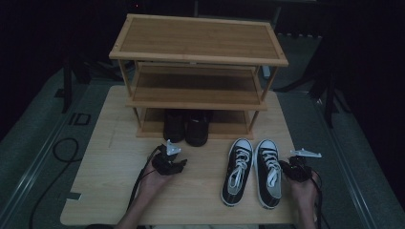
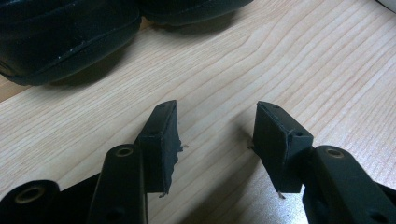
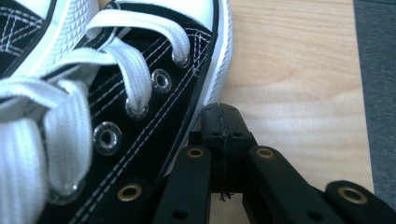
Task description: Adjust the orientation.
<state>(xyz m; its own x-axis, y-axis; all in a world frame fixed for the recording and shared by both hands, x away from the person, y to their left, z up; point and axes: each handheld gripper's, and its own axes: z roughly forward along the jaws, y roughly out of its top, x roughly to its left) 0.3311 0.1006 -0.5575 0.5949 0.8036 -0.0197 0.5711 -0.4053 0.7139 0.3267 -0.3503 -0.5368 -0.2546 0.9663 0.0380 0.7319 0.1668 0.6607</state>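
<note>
A pair of black-and-white lace-up sneakers (image 1: 253, 171) lies toes-forward on the right half of the wooden table (image 1: 114, 157). My right gripper (image 1: 288, 167) sits just right of the right sneaker (image 3: 140, 93). In the right gripper view its jaws (image 3: 223, 122) are shut, pad against pad, with nothing between them, right beside the white sole edge. My left gripper (image 1: 177, 165) rests near the table's middle. Its jaws (image 2: 217, 119) stand open over bare wood, short of a pair of black shoes (image 2: 60, 37).
A three-tier bamboo shoe rack (image 1: 198, 38) stands at the back of the table; the black shoes (image 1: 186, 126) sit on its lowest shelf, toes sticking out. The two upper shelves are bare. Cables (image 1: 64, 148) trail over the floor at the left.
</note>
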